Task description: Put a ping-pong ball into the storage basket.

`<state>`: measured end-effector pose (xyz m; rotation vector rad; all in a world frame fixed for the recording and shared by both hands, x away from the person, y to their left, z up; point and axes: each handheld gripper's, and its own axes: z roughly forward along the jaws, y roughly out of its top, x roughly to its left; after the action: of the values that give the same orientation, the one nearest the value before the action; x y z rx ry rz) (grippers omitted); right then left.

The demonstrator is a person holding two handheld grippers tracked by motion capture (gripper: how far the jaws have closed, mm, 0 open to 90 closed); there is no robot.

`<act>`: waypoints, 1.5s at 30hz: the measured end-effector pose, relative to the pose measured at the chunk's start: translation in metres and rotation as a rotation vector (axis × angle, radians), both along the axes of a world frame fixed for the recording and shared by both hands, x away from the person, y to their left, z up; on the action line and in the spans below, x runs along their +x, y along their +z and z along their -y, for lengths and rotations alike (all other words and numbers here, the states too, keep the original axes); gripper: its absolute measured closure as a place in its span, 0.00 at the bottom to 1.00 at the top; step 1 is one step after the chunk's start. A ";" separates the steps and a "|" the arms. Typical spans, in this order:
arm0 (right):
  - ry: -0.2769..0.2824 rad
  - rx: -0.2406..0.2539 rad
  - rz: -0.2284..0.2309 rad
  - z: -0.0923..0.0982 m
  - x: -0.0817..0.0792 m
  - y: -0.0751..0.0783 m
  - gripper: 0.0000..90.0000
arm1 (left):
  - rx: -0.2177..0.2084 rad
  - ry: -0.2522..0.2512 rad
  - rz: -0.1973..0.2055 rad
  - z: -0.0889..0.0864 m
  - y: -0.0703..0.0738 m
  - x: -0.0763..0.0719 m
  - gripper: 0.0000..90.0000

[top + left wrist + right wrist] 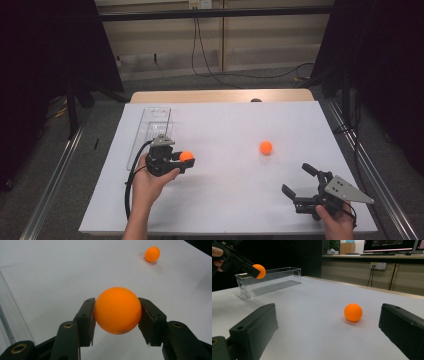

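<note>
Two small round balls [186,156] [266,147] are coloured plain bright orange, the grippers' jaws are finished matte black, the table sheet [230,200] is kept plain white, the long plastic bin [150,131] is see-through.

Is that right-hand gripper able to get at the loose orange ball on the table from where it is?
Probably yes. The right gripper has its jaws wide open and aimed at the loose ball, with bare white table between them. The left gripper, holding the other ball, is well aside.

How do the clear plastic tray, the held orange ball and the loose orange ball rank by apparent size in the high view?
1. Clear plastic tray.
2. Held orange ball and loose orange ball: look alike, unranked.
</note>
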<state>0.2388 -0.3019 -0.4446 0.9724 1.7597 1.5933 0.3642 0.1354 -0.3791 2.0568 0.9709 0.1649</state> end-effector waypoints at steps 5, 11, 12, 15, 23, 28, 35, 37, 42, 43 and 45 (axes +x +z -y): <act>-0.002 0.001 0.000 0.000 0.000 0.000 0.02 | 0.008 0.007 0.008 -0.001 0.002 0.002 0.57; -0.001 0.000 0.001 0.000 0.000 0.000 0.02 | 0.008 0.015 0.015 -0.003 0.007 0.004 0.57; -0.001 0.000 0.001 0.001 0.000 0.000 0.02 | 0.006 0.019 0.014 -0.004 0.008 0.005 0.57; -0.001 0.000 0.001 0.000 0.000 0.000 0.02 | 0.005 0.024 0.016 -0.004 0.009 0.005 0.57; 0.000 0.001 0.002 0.000 0.000 0.000 0.02 | 0.007 0.023 0.009 -0.004 0.010 0.008 0.57; 0.002 -0.002 0.000 0.000 0.000 0.000 0.02 | 0.009 0.022 0.006 -0.004 0.011 0.011 0.57; 0.003 -0.002 0.003 0.000 0.000 0.000 0.02 | 0.011 0.030 0.002 -0.005 0.013 0.014 0.57; 0.004 0.000 0.002 0.000 0.000 0.000 0.02 | 0.010 0.032 0.003 -0.005 0.012 0.015 0.57; 0.003 0.000 0.002 0.000 0.000 0.000 0.02 | 0.011 0.043 0.007 -0.004 0.013 0.018 0.57; 0.003 0.000 0.002 0.000 -0.001 0.000 0.02 | 0.015 0.040 0.005 -0.005 0.014 0.018 0.57; 0.003 0.002 0.001 0.000 0.000 0.000 0.02 | 0.017 0.041 0.011 -0.004 0.015 0.020 0.57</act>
<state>0.2384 -0.3020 -0.4445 0.9704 1.7597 1.5971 0.3838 0.1397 -0.3646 2.0505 1.0091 0.2066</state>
